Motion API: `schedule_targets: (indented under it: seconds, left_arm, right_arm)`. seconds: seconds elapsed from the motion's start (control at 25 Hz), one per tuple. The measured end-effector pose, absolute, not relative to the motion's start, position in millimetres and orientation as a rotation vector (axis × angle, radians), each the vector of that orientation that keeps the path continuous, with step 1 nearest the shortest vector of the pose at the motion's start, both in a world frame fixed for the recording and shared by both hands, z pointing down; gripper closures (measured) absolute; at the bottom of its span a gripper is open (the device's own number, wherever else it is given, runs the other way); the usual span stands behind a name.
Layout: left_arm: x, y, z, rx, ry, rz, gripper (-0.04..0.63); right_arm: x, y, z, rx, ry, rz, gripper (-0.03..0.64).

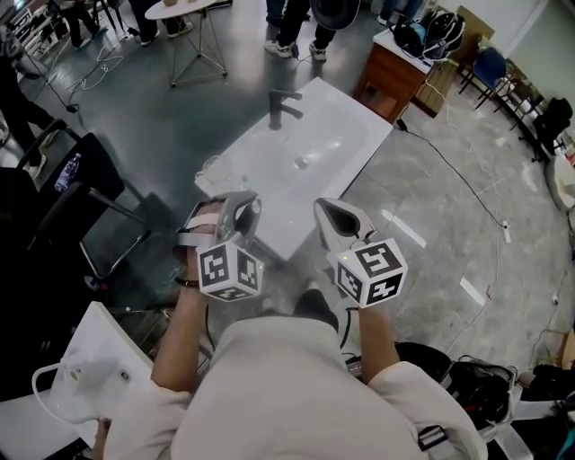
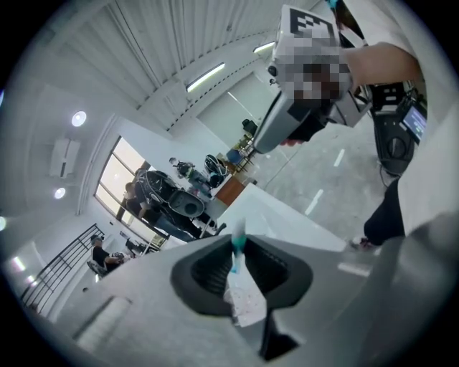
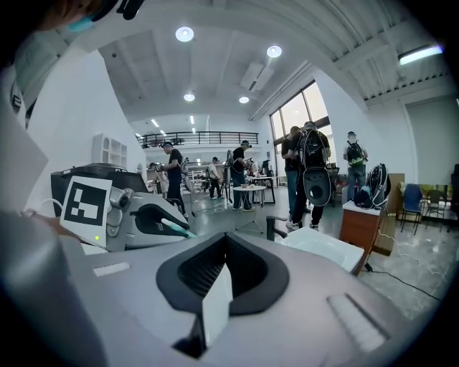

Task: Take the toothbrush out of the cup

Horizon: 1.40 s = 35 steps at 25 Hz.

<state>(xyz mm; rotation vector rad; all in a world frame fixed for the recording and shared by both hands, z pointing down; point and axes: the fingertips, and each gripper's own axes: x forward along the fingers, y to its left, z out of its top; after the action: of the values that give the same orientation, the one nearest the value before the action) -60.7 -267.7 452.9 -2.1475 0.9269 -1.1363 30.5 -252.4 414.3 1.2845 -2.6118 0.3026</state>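
My left gripper [image 1: 241, 208] is shut on the toothbrush [image 2: 236, 247], a white handle with a teal section that stands up between the jaws [image 2: 240, 267]. In the right gripper view the teal end of the toothbrush [image 3: 177, 229] sticks out of the left gripper [image 3: 154, 218]. A clear cup [image 1: 216, 171] stands on the near left edge of the white sink top [image 1: 310, 148], just beyond the left gripper and apart from it. My right gripper [image 1: 325, 208] hovers beside it over the sink's front edge. Its jaws [image 3: 219, 276] are shut with nothing in them.
A dark faucet [image 1: 283, 108] rises at the far end of the sink top. A black chair [image 1: 85, 180] stands to the left, a wooden cabinet [image 1: 386, 76] at the back right, a round table [image 1: 184, 9] behind. People stand in the background. A cable [image 1: 458, 180] crosses the floor.
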Motion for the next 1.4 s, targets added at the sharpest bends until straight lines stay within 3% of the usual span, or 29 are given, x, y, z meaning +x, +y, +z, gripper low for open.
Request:
schedule_targets:
  seconds: [1.4]
  left_arm:
    - [-73,-254,432,-2.208,1.005,-1.065,0.545]
  right_arm:
    - [16,-254,415,1.200,-2.574,0.217,0.611]
